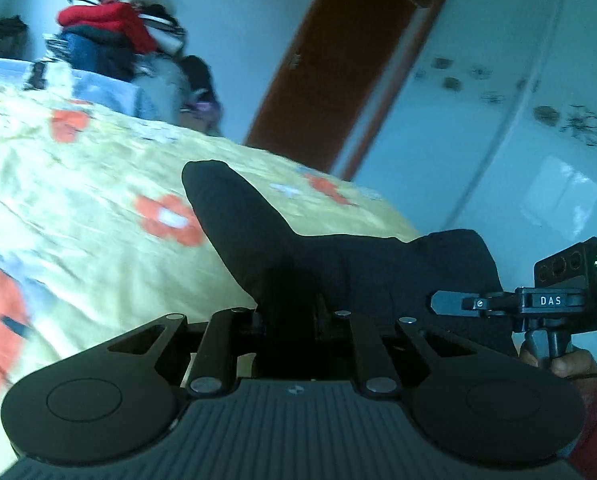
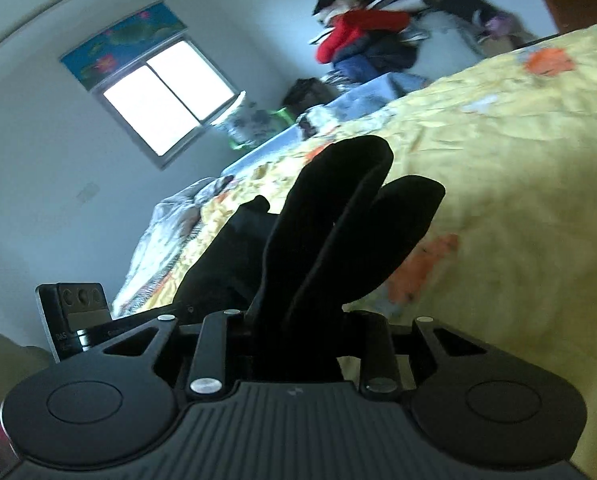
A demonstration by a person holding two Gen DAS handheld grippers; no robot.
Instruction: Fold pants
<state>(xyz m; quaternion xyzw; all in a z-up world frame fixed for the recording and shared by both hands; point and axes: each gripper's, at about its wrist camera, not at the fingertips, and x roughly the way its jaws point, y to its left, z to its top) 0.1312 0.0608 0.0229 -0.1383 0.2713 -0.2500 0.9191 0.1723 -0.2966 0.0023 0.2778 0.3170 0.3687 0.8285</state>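
Left gripper (image 1: 288,312) and right gripper (image 2: 294,332) each clamped on black fabric pants (image 1: 338,264), lifting one end clear of yellow floral bedspread (image 1: 98,184) for fold.

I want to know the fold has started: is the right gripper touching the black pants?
Touching. In the left wrist view the right gripper bites the edge of the black pants; its own view shows cloth running between its jaws.

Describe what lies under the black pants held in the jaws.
Under the black pants lies the yellow floral bedspread. The cloth hides the patch directly beneath it, and the jaws' tips.
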